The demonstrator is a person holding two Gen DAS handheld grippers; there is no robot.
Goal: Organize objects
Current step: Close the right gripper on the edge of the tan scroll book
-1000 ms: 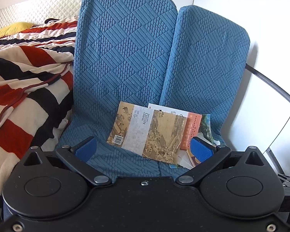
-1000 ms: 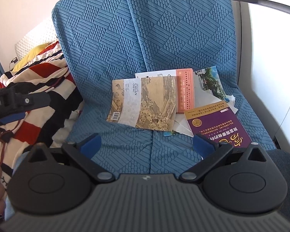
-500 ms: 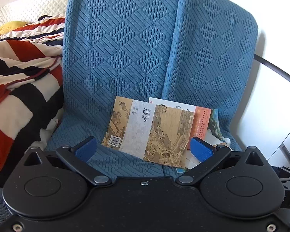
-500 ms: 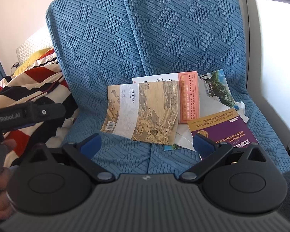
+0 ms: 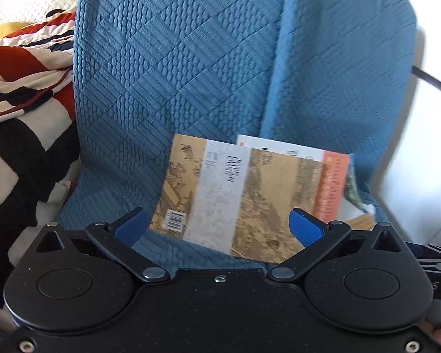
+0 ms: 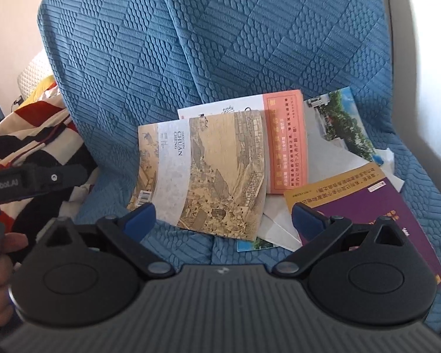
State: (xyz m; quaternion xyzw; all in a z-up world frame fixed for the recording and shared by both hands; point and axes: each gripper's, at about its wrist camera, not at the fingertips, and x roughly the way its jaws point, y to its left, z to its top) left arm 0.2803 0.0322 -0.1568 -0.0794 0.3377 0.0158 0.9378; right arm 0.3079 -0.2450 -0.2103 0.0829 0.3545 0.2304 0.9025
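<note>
Several overlapping books lie on the blue quilted chair seat point(image 6: 173, 241); the tan painted-scroll paperback point(image 6: 208, 173) tops the heap, long axis running away from me. My left gripper point(image 5: 217, 226) and right gripper point(image 6: 223, 219), both spread and empty, hover just before its near edge.

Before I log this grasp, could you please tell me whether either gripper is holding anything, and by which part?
Nothing is held. The left gripper and right gripper both have open jaws, poised short of the tan painted-scene book on the blue quilted chair.
</note>
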